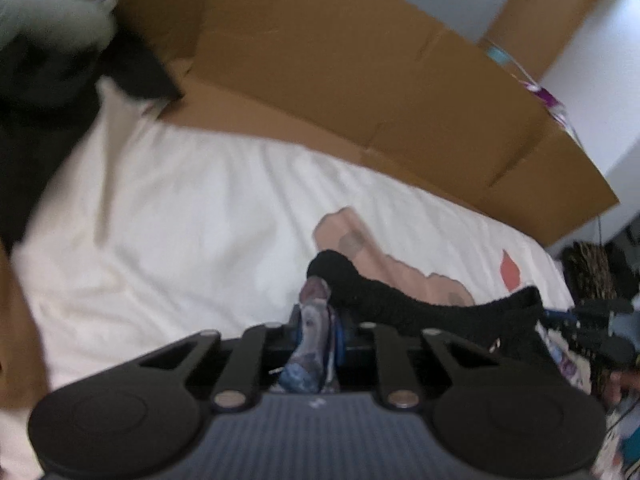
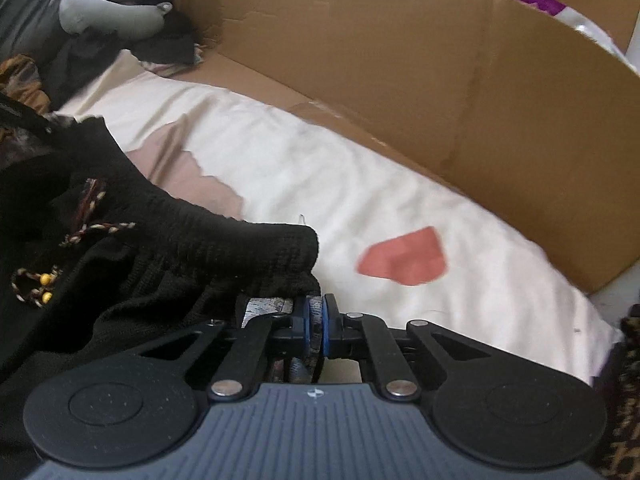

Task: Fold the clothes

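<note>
A garment with a black smocked top and a patterned grey-blue fabric hangs stretched between the two grippers above a white bed sheet (image 1: pixel 160 220). My left gripper (image 1: pixel 318 320) is shut on its patterned edge (image 1: pixel 314 332), with the black knit band (image 1: pixel 400 300) running off to the right. In the right wrist view my right gripper (image 2: pixel 316 320) is shut on a thin patterned fold, and the black smocked top (image 2: pixel 160 248) with a braided tie and yellow beads drapes to the left. The garment's lower part is hidden below the grippers.
A tall cardboard wall (image 1: pixel 340 68) (image 2: pixel 440 80) runs along the far side of the bed. The sheet (image 2: pixel 320 168) has a pink patch and a red heart (image 2: pixel 404 258). A grey neck pillow (image 2: pixel 108 4) and dark clothes lie at the far left. More clothes pile at the right (image 1: pixel 592 280).
</note>
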### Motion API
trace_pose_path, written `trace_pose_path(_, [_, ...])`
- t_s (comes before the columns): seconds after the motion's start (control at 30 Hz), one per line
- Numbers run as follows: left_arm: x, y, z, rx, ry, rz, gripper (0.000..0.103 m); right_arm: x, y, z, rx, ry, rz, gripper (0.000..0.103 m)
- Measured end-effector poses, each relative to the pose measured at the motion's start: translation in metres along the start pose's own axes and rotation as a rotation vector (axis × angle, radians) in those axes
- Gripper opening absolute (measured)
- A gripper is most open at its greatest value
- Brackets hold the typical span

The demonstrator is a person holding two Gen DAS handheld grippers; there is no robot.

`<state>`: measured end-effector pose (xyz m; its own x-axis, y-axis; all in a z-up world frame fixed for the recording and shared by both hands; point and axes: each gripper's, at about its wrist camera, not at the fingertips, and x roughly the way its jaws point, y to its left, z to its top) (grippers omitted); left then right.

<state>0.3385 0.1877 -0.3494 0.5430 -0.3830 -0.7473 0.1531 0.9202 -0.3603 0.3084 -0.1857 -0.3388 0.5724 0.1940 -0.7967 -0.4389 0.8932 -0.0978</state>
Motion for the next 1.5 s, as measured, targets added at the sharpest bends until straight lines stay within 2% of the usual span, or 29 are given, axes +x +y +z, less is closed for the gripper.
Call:
trace_pose_path(0.17, [-0.006,-0.014,0.018,0.067,-0.054,-0.01,0.014,-0.009,-0.006,0.013,-0.052,0.002,-0.09,0.003])
trace_pose_path(0.4, [0.001,-0.022,0.05,0.126,-0.086,0.008,0.014,-0.014,-0.02,0.062,-0.105,-0.035,-0.187,0.003])
trace_pose_path(0.67, [0.012,-0.023,0.089,0.128,-0.123,0.017,0.013,0.0,-0.038,0.112,-0.129,-0.028,-0.284,0.003])
trace_pose_path(1.07, [0.035,-0.014,0.121,0.137,-0.172,0.081,0.013,0.034,-0.041,0.152,-0.197,-0.007,-0.36,0.003])
trace_pose_path(1.17, [0.048,-0.01,0.122,0.144,-0.154,0.109,0.013,0.048,-0.039,0.158,-0.205,0.001,-0.364,0.003])
trace_pose_path(1.23, [0.058,-0.006,0.118,0.136,-0.132,0.152,0.016,0.061,-0.036,0.158,-0.216,0.018,-0.358,0.004])
trace_pose_path(1.27, [0.062,-0.005,0.116,0.131,-0.123,0.177,0.023,0.067,-0.036,0.159,-0.21,0.029,-0.346,0.004])
trace_pose_path(1.33, [0.07,-0.001,0.113,0.121,-0.107,0.226,0.034,0.078,-0.038,0.159,-0.189,0.055,-0.327,0.021])
trace_pose_path(1.4, [0.078,0.003,0.109,0.112,-0.09,0.276,0.043,0.081,-0.04,0.156,-0.154,0.062,-0.298,0.024])
trace_pose_path(1.5, [0.071,0.008,0.105,0.061,-0.086,0.261,0.047,0.072,-0.046,0.146,-0.113,0.053,-0.249,0.027])
